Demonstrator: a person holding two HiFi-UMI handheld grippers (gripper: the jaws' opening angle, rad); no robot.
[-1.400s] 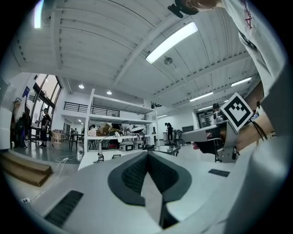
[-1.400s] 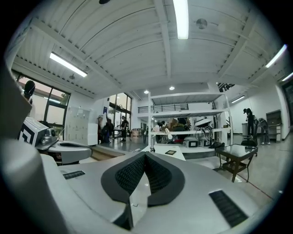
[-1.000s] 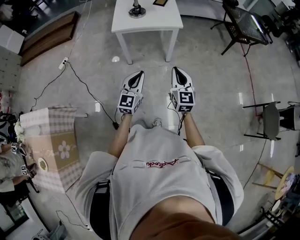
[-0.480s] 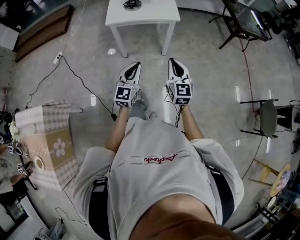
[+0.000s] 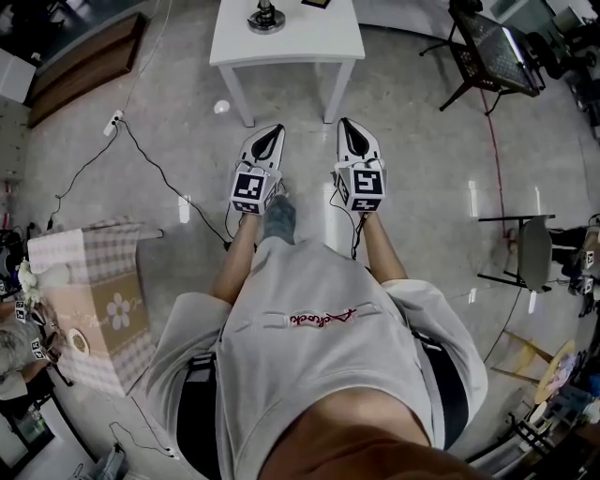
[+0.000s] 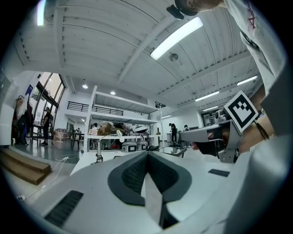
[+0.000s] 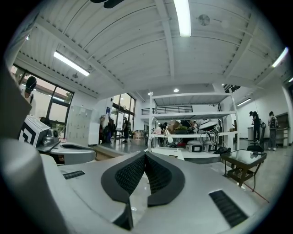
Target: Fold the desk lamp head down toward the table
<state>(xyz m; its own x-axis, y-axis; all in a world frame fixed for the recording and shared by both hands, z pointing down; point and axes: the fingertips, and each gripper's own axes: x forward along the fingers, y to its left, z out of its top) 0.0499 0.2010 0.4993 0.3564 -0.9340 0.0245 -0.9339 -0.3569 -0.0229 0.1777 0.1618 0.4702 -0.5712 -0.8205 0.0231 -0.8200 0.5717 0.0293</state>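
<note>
a white table [image 5: 281, 42] is standing ahead, well apart. the left gripper [image 5: 274, 136] and right gripper [image 5: 347, 129] are pointing toward it, both clenched on nothing. the lamp [image 5: 266, 17] is sitting on that table; likely light, stiff-hinged, best gripped at its head.

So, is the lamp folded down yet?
Not yet, nothing's done. The left gripper and right gripper are shut, empty, held out short of the white table. The lamp stands on it untouched, only its base showing. Reaching it and folding the head down is left.
</note>
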